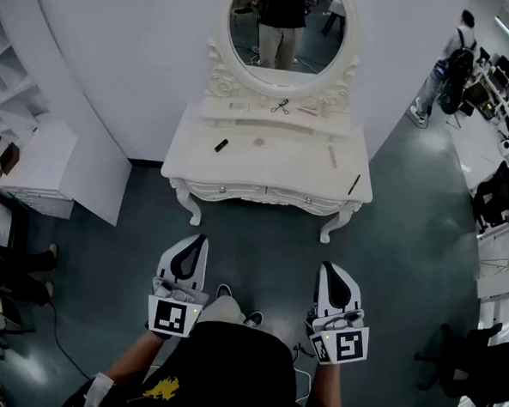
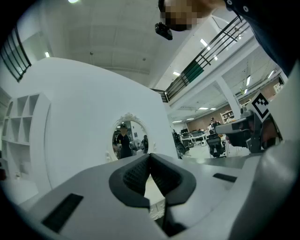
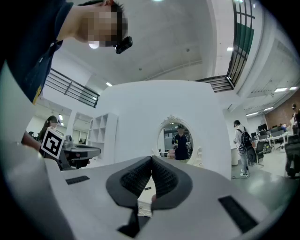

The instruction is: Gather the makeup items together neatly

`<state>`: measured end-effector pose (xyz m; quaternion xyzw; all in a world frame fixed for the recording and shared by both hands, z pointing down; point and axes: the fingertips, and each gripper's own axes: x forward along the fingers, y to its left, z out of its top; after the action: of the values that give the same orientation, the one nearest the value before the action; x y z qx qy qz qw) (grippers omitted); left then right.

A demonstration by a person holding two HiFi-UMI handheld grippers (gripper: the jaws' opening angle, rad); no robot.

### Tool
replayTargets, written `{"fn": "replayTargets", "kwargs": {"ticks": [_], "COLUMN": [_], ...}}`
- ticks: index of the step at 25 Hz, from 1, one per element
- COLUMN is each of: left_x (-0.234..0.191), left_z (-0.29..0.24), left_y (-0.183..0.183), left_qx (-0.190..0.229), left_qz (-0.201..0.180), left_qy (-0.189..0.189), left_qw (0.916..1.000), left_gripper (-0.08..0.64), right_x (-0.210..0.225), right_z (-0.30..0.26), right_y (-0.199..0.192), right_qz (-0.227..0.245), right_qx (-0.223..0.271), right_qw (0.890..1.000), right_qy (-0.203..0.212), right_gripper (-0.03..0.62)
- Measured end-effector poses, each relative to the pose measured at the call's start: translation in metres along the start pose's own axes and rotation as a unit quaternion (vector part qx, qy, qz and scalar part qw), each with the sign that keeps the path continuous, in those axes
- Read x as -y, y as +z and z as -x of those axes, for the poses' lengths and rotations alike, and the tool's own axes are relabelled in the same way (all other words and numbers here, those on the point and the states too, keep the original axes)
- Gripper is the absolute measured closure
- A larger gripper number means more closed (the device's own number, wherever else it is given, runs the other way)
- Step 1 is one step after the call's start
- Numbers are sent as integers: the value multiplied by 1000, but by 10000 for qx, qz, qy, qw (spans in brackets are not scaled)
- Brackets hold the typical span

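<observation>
since the person stands well back from the dressing table (image 1: pixel 282 170), gathering looks not yet begun: a black tube (image 1: pixel 221 145), what looks like an eyelash curler (image 1: pixel 280 106), a pale pencil (image 1: pixel 332 156) and a dark pencil (image 1: pixel 354 185) lie scattered across it. next, i'd guess, comes stepping in and reaching. the left gripper (image 1: pixel 197 240) is closed tight, holding nothing; the right gripper (image 1: pixel 329 268) likewise.
</observation>
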<state>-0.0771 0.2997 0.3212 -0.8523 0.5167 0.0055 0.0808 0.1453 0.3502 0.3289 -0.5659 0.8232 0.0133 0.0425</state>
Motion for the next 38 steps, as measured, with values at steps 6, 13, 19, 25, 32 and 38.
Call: {"fn": "replayTargets", "kwargs": {"ticks": [6, 13, 19, 25, 32, 38], "left_x": [-7, 0, 9, 23, 31, 21], "left_z": [1, 5, 8, 1, -13, -13], "left_y": [-7, -14, -10, -5, 3, -1], "left_qx": [-185, -83, -77, -22, 30, 30], "left_qz": [-25, -8, -47, -113, -161, -263], "left_qy": [-94, -82, -125, -204, -254, -183], "left_qw": [9998, 9999, 9999, 9997, 9995, 9995], "left_gripper": [549, 549, 549, 549, 549, 529], "right_x": [-13, -8, -9, -9, 5, 13], "right_z": [-12, 6, 14, 21, 24, 22], "right_y": [-4, -6, -4, -2, 2, -5], "right_qz": [-99, -312, -244, -151, -150, -194], "right_qx": [-71, 62, 36, 44, 35, -31], "right_qw": [9999, 9995, 9997, 9999, 9998, 9996], "right_qy": [32, -24, -14, 40, -84, -212], "right_gripper": [578, 577, 577, 577, 545, 494]}}
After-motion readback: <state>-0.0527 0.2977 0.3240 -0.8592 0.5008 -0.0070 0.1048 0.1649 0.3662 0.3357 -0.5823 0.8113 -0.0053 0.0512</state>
